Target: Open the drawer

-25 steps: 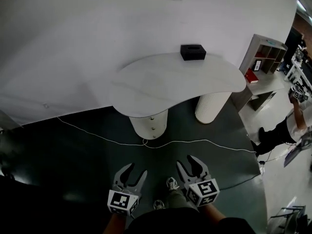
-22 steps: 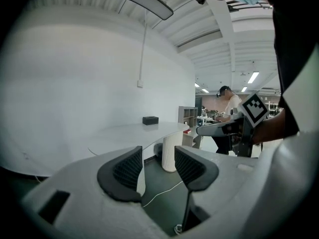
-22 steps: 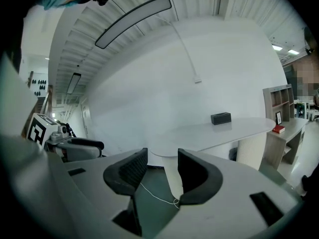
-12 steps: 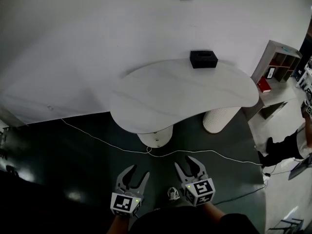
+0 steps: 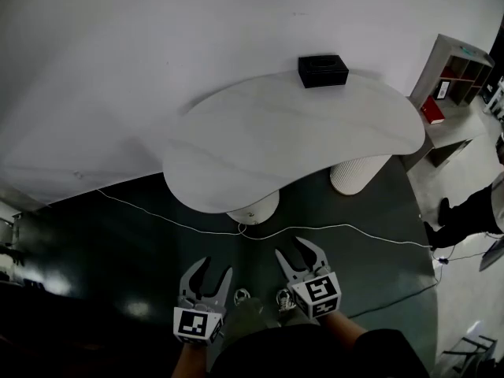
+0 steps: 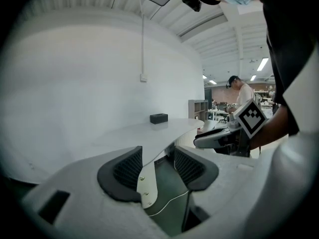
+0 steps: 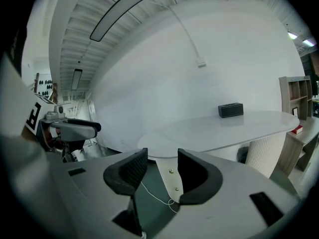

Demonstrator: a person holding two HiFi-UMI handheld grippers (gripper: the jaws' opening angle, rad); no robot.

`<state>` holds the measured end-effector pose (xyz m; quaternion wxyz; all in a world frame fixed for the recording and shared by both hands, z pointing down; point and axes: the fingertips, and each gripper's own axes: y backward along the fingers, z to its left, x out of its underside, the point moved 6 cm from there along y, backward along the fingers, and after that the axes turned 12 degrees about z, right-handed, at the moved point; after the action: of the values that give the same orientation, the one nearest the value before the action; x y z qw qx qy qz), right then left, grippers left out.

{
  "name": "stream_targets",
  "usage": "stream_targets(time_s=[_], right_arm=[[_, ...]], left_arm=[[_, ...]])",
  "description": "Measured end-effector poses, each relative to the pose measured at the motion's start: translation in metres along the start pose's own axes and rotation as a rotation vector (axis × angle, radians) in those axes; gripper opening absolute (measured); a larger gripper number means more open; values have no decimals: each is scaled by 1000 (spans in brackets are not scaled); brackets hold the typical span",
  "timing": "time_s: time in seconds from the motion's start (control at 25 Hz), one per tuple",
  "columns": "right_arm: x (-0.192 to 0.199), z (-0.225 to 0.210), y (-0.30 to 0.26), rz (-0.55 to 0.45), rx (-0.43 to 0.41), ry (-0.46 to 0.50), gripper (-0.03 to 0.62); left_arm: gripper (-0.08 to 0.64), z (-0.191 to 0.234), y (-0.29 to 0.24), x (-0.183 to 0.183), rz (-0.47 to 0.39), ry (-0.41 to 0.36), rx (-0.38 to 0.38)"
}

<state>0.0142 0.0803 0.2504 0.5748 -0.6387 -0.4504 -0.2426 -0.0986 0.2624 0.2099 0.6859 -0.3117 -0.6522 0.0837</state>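
A white curved table point(image 5: 291, 136) stands ahead against the wall. Under its near left end is a round white drawer pedestal point(image 5: 254, 208) with small metal knobs point(image 6: 143, 187), also in the right gripper view point(image 7: 172, 178). My left gripper point(image 5: 209, 276) is open and empty, held low over the dark floor short of the pedestal. My right gripper point(image 5: 299, 257) is beside it, also open and empty. In each gripper view the pedestal shows between the open jaws, far off and untouched. The left gripper point(image 6: 157, 166) and the right gripper point(image 7: 162, 171) hold nothing.
A black box point(image 5: 323, 71) sits at the table's far edge. A ribbed white leg point(image 5: 358, 174) carries the right end. A white cable point(image 5: 331, 228) runs across the dark floor before the pedestal. A shelf unit point(image 5: 458, 71) and a person point(image 5: 472, 211) are at the right.
The table and pedestal have come closer and lower in the head view as I moved forward. Both grippers stay open and low.
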Motion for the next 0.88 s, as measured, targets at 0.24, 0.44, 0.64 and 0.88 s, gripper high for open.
stream_targets(time_s=[0.24, 0.44, 0.64, 0.88], right_arm=[[12, -9, -25, -1, 37, -18, 172], [25, -1, -38, 0, 89, -53, 172], [32, 6, -54, -20, 137, -128, 172], [46, 8, -69, -60, 214, -238, 171]], left_arm=[[196, 14, -25, 5, 37, -35, 42], [196, 33, -43, 13, 47, -84, 84], [196, 52, -63, 14, 88, -160, 145], [196, 66, -94, 11, 128, -258, 233]])
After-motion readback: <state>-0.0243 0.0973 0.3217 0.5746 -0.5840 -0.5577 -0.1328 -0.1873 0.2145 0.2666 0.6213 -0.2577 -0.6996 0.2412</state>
